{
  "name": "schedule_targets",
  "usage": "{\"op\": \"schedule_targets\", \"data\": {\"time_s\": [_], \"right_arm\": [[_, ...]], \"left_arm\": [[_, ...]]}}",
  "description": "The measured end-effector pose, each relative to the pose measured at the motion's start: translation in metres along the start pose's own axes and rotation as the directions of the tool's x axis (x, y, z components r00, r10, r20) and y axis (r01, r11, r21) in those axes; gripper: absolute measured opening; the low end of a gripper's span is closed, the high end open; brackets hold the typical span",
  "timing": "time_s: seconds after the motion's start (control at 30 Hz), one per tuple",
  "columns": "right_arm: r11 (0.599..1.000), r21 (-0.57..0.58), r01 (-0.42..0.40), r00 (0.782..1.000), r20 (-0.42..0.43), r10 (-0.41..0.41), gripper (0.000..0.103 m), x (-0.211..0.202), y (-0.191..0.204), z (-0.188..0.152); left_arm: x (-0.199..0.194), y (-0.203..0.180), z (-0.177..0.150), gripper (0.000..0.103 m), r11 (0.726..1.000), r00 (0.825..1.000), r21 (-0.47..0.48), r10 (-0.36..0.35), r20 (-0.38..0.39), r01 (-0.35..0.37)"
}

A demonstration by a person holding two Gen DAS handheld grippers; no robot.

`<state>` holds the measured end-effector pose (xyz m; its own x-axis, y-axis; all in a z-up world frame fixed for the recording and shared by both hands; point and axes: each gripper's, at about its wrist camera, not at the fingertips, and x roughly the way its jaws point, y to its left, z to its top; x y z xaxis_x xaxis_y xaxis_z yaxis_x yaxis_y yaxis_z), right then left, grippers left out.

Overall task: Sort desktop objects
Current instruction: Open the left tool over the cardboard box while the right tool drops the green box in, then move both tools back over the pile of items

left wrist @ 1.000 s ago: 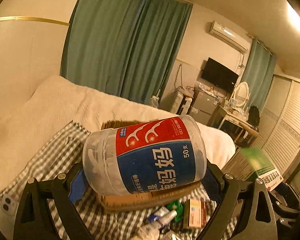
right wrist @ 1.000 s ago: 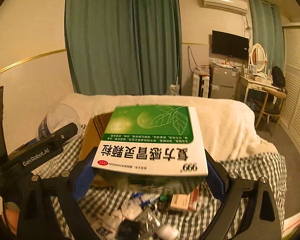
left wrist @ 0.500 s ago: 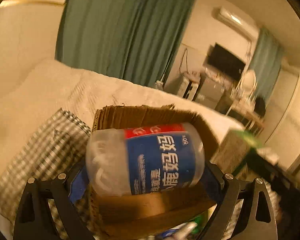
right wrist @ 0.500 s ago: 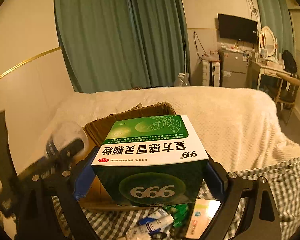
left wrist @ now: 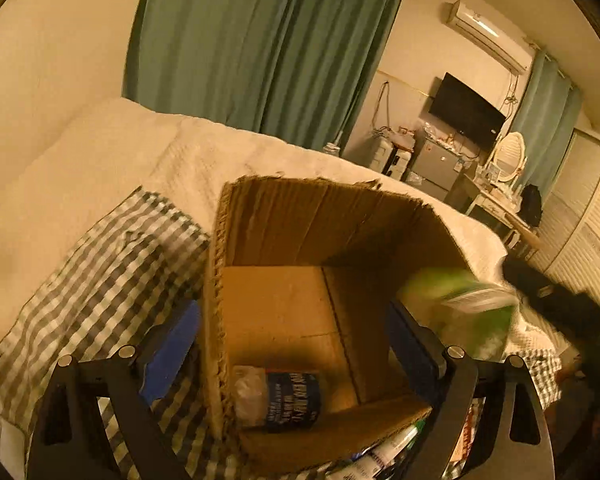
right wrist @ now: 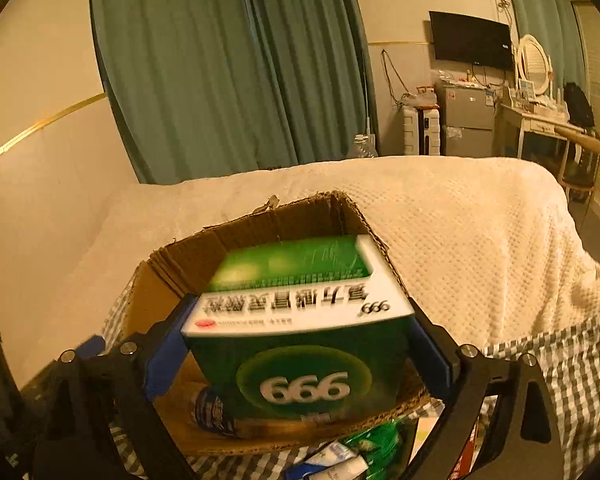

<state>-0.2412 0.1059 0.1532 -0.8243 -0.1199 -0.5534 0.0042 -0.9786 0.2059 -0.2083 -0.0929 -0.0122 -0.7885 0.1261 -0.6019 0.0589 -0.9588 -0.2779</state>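
Left gripper released, empty above the cardboard box; right gripper, jaws just widening, brackets the green medicine box.

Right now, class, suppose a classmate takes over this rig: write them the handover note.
Left gripper: open and empty, above the cardboard box.
Right gripper: its jaws have just been opening. The green medicine box shows blurred between them over the cardboard box, apparently let go.
Done: the floss jar lies on the cardboard box's floor.
Left: see the green medicine box land inside, then sort the small tubes and packets on the checked cloth.
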Motion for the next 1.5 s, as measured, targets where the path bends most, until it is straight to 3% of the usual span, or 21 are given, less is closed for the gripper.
{"op": "schedule_targets", "data": {"time_s": [0.2,0.4,0.57,0.73,0.8,0.97,1.1,1.2,1.37,1.5], "right_arm": [[1.000,-0.006,0.014,0.997,0.076,-0.013,0.102,-0.064,-0.015,-0.005],[0.997,-0.007,0.082,0.993,0.083,-0.081,0.102,-0.123,-0.048,-0.028],[0.992,0.001,0.129,0.991,0.041,-0.129,0.102,-0.149,-0.076,-0.071],[0.987,-0.016,0.158,0.987,-0.027,-0.158,0.102,-0.147,-0.088,-0.126],[0.989,-0.023,0.144,0.986,-0.079,-0.146,0.102,-0.142,-0.090,-0.143],[0.998,-0.055,0.015,0.977,-0.212,-0.026,0.102,-0.142,-0.081,-0.179],[0.990,-0.135,-0.045,0.959,-0.284,0.005,0.102,-0.144,-0.060,-0.200],[0.980,-0.188,-0.071,0.945,-0.328,0.005,0.101,-0.141,-0.049,-0.216],[0.975,-0.208,-0.082,0.919,-0.394,-0.007,0.084,-0.129,-0.046,-0.231],[0.972,-0.214,-0.099,0.906,-0.423,-0.001,0.077,-0.124,-0.045,-0.236]], "left_arm": [[-0.029,0.002,-0.014,0.099,1.000,1.000,0.017,-0.016,-0.020,0.016],[-0.059,-0.010,-0.054,0.102,0.997,0.996,0.055,-0.049,-0.075,0.054],[-0.062,-0.016,-0.101,0.102,0.991,0.982,0.109,-0.055,-0.183,0.076],[-0.067,-0.020,-0.148,0.102,0.967,0.970,0.251,0.012,-0.244,0.051],[-0.071,-0.023,-0.157,0.102,0.954,0.970,0.296,0.031,-0.242,0.043],[-0.075,-0.025,-0.174,0.102,0.926,0.959,0.374,0.060,-0.278,0.051],[-0.071,-0.022,-0.181,0.102,0.923,0.950,0.382,0.072,-0.303,0.052],[-0.067,-0.025,-0.184,0.096,0.914,0.944,0.401,0.078,-0.321,0.061],[-0.063,-0.032,-0.190,0.089,0.897,0.938,0.434,0.076,-0.337,0.084],[-0.058,-0.033,-0.192,0.085,0.895,0.931,0.436,0.076,-0.357,0.094]]}}
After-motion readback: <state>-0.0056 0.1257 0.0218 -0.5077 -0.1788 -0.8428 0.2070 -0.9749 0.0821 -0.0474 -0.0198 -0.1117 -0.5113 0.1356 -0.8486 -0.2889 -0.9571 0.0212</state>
